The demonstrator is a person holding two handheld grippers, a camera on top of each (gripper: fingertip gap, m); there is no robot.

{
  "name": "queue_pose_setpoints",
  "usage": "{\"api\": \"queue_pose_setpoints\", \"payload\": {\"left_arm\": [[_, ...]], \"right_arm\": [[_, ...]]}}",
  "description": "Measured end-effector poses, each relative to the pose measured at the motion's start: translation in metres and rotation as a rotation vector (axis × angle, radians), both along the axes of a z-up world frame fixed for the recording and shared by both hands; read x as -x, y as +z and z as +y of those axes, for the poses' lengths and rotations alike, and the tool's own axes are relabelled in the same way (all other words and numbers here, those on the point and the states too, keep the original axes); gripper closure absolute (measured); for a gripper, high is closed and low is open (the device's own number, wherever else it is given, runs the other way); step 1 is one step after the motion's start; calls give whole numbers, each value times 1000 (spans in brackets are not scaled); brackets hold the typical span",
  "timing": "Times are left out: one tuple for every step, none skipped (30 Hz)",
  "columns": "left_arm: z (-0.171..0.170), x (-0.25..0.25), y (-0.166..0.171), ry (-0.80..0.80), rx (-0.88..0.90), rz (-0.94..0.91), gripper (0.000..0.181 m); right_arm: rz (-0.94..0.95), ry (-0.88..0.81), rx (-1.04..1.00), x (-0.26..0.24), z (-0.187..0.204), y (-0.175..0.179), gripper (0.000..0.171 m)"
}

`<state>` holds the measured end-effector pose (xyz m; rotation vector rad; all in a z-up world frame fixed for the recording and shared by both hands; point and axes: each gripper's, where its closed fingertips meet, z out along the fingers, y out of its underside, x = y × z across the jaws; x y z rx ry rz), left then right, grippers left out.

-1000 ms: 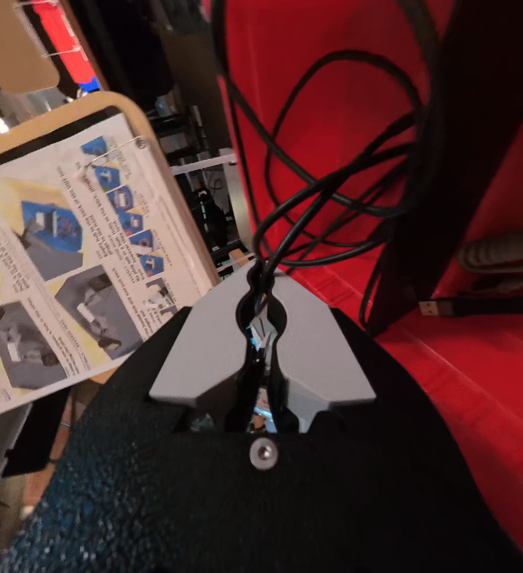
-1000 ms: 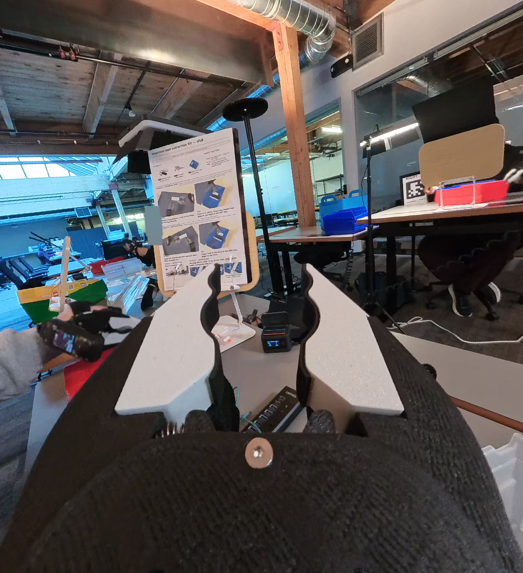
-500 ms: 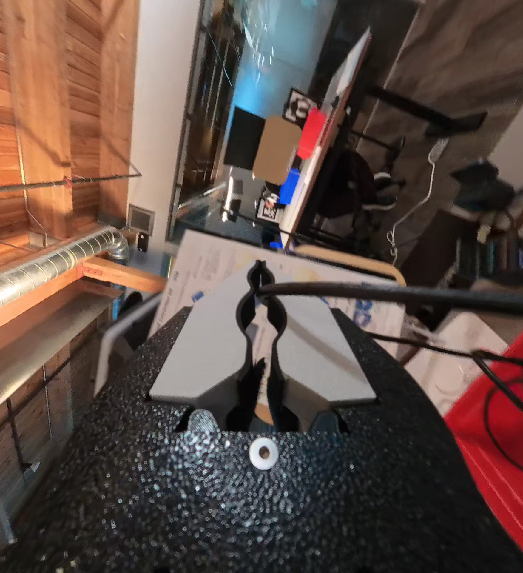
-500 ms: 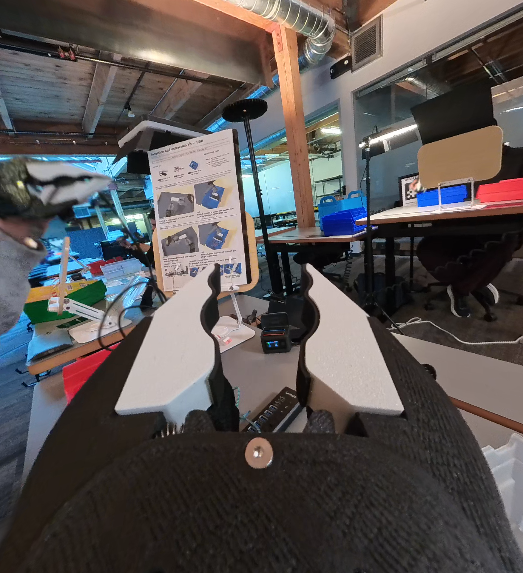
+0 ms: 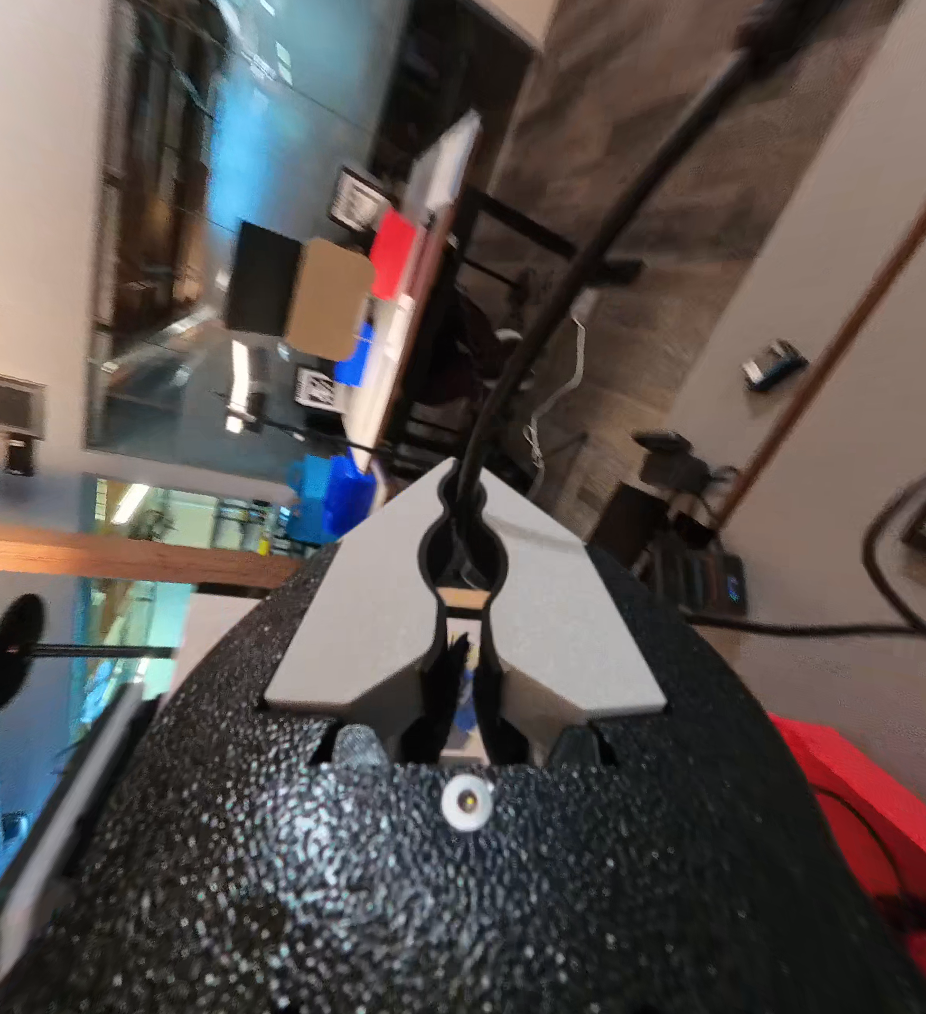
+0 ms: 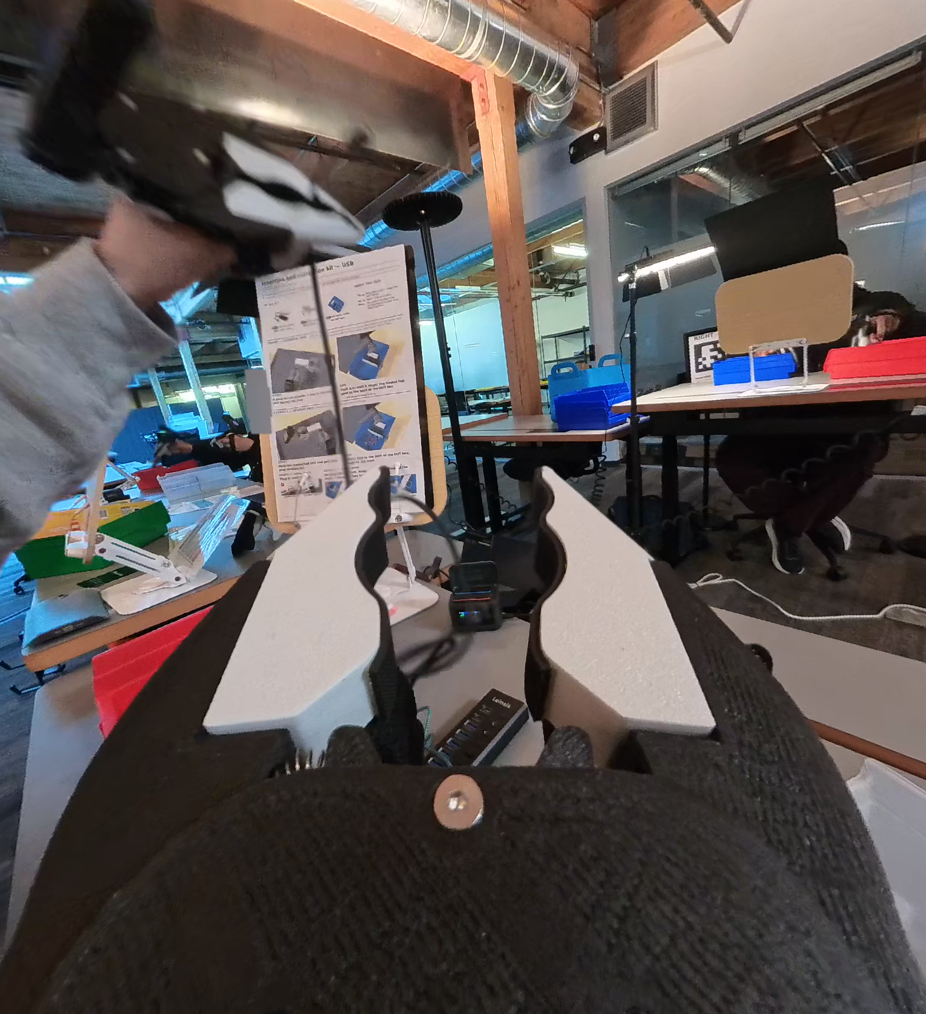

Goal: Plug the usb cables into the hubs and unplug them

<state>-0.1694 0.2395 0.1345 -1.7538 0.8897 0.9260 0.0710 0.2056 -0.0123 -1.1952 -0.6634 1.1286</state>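
Here the left tongs [image 5: 463, 496] are clamped on a black USB cable [image 5: 545, 334], lifted high above the tabletop [image 6: 861, 691]. The right tongs [image 6: 458, 494] gape empty over the black hub [image 6: 482, 727]. Fetching looks underway; next, presumably, aligning the plug with a port.
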Motion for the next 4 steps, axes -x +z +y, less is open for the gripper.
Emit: {"api": "queue_pose_setpoints", "payload": {"left_arm": [[9, 6, -26, 26, 67, -3, 181], [15, 13, -54, 46, 133, -5, 181], [20, 17, -81, 53, 190, -9, 181], [22, 21, -108, 63, 248, -19, 181]], "right_arm": [[4, 1, 0, -1, 0, 0, 121], [9, 3, 0, -2, 0, 1, 121], [13, 6, 1, -3, 0, 1, 121], [15, 9, 3, -3, 0, 1, 121]]}}
